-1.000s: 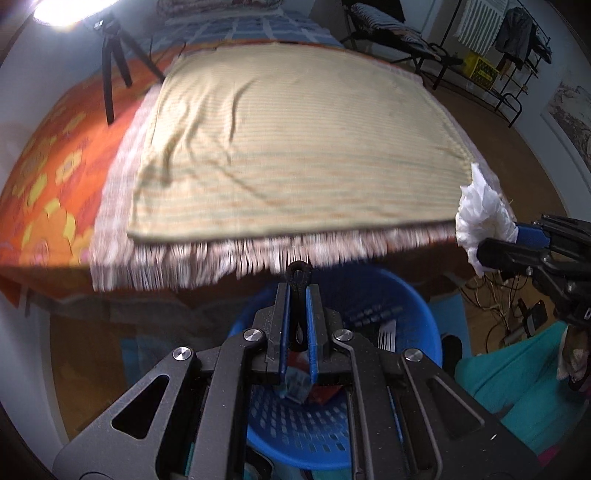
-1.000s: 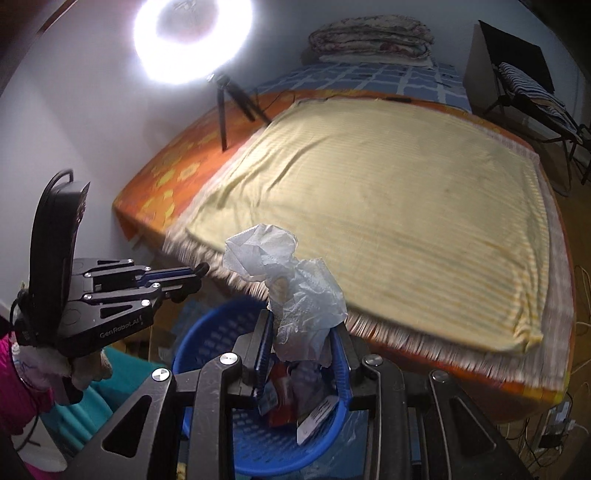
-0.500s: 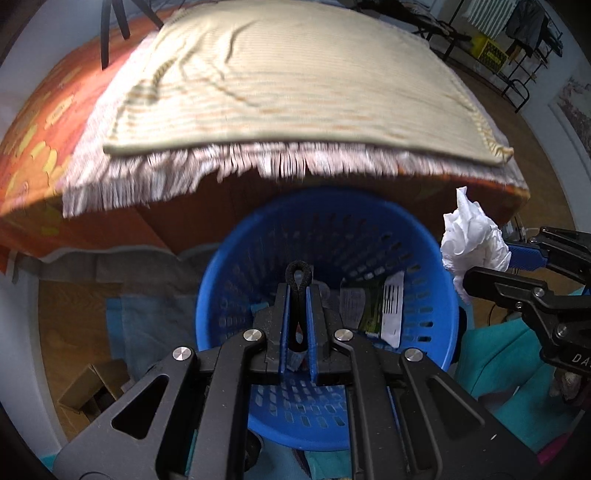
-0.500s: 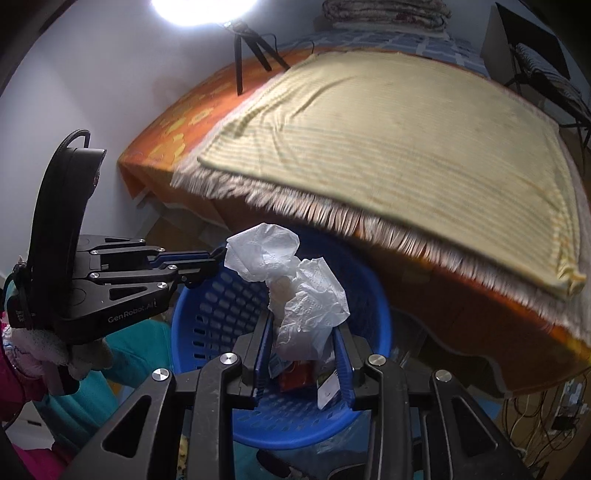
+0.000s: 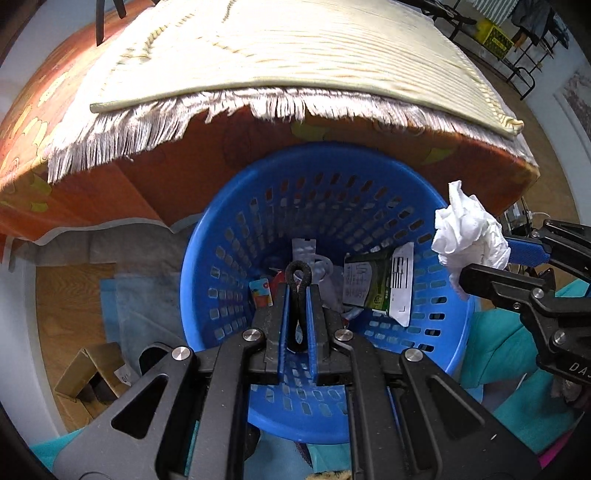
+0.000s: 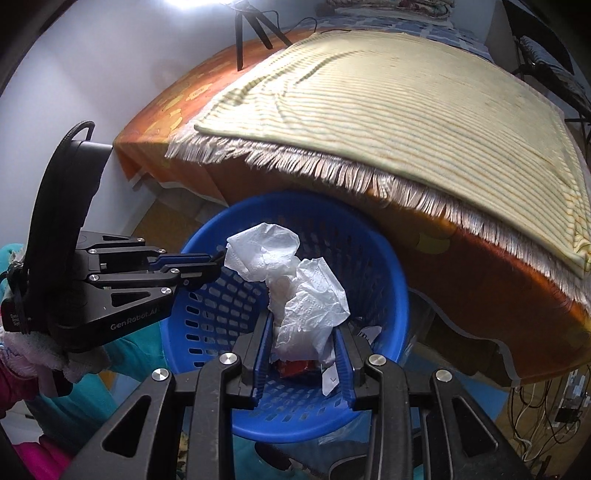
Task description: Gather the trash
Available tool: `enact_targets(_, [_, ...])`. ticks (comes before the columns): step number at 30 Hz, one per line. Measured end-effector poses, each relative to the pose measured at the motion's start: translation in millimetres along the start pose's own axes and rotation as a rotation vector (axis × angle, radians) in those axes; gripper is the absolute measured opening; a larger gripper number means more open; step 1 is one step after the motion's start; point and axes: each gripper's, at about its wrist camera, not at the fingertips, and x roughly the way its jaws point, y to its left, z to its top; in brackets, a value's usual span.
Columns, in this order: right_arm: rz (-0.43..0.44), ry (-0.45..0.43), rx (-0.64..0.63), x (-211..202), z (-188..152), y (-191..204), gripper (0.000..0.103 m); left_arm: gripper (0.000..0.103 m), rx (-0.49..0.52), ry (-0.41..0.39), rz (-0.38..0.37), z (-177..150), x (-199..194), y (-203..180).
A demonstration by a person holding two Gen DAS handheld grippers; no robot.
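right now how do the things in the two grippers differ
The left gripper is shut on a thin black loop; the right gripper holds a bulky crumpled white tissue. The loop barely parts the jaws; the tissue keeps them well apart. Both hang over the blue basket.

A bed point(image 6: 480, 295) with an orange floral cover fills the far side, a yellowish striped fringed blanket point(image 6: 388, 110) spread on it. Pale wall point(image 6: 92, 74) left, tripod point(image 6: 255, 26) behind, wooden floor point(image 5: 62, 295) below.
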Motion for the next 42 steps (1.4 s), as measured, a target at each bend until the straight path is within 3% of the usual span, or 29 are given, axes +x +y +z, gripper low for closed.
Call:
enact_targets(7, [-0.007,0.006,0.007,4.5,-2.7,-0.2,0.037,0.007,-0.002,0.016,0.008,-1.4,4.1,1.1])
enact_targets(10, [-0.01,0.004,0.014,6.2,-2.2,-1.2,0.045,0.025,-0.001,0.013,0.011,-1.2,3.6,0.5])
enact_targets(16, [-0.02,0.0,0.021,6.2,-2.4,-3.0,0.057,0.03,-0.004,0.016,0.018,-1.2,4.6,0.7])
enact_targets(18, [-0.023,0.0,0.024,6.5,-2.2,-3.4,0.059,0.047,-0.007,0.013,0.019,-0.7,4.6,2.1])
enact_targets(21, [-0.031,0.0,0.028,7.1,-1.5,-5.0,0.065,0.06,-0.014,0.0,0.027,0.2,2.4,4.3])
enact_targets(30, [-0.066,-0.015,0.042,4.3,-0.4,-9.3,0.086,0.069,-0.042,0.0,0.035,3.4,2.9,10.5])
enact_targets(42, [-0.108,-0.027,0.064,1.0,4.1,-14.4,0.092,0.07,-0.063,-0.006,0.035,6.4,-1.1,13.1])
